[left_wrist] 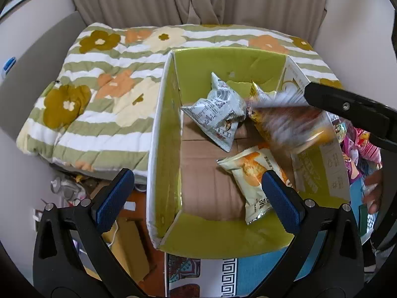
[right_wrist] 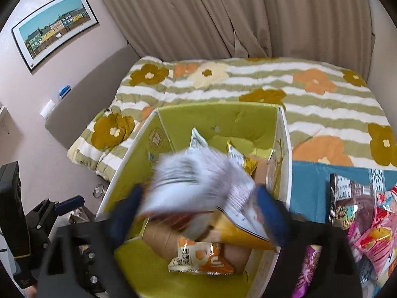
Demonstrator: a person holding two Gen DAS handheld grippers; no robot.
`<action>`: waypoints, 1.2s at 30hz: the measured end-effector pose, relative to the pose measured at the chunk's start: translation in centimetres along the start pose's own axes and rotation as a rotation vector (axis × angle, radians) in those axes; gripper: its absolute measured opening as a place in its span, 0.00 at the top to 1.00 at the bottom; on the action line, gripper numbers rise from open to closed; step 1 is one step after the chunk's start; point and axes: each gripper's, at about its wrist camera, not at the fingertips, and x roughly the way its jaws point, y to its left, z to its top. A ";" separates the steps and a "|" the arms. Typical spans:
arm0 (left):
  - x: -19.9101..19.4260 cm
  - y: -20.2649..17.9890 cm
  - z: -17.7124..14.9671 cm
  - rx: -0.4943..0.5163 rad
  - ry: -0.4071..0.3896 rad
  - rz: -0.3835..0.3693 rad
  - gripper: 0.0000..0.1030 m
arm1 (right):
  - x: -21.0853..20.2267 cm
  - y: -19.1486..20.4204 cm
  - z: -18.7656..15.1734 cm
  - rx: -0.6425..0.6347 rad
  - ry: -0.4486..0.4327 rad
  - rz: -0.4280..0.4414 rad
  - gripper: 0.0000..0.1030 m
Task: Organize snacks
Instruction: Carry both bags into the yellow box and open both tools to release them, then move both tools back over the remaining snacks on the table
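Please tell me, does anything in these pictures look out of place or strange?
Yes. A snack packet is a motion-blurred streak above the open green box, between the spread fingers of the right tool, apparently dropping. Three packets already lie loosely inside. More snacks wait outside, to its right.

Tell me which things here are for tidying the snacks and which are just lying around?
For the job: the green box, the grey packet and cream packet in it, the blurry packet between the right gripper's open jaws, the waiting snack pile.

Just there: flowery quilt, curtains, wall picture.
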 end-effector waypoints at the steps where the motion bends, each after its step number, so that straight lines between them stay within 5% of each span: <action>1: 0.1 0.0 -0.1 -0.001 0.002 0.000 0.01 | -0.2 0.0 -0.1 -0.011 -0.017 -0.003 0.00; 10: -0.7 0.1 -0.8 -0.007 -0.006 0.001 0.01 | -1.2 -0.3 -1.3 -0.014 0.017 -0.012 0.00; 21: -5.0 0.3 -1.0 0.014 -0.090 0.006 0.01 | -4.8 1.3 -1.4 -0.015 -0.056 -0.056 0.00; 36: -12.0 0.0 -2.1 0.015 -0.222 -0.056 0.01 | -13.8 3.2 -3.5 -0.008 -0.198 -0.240 0.00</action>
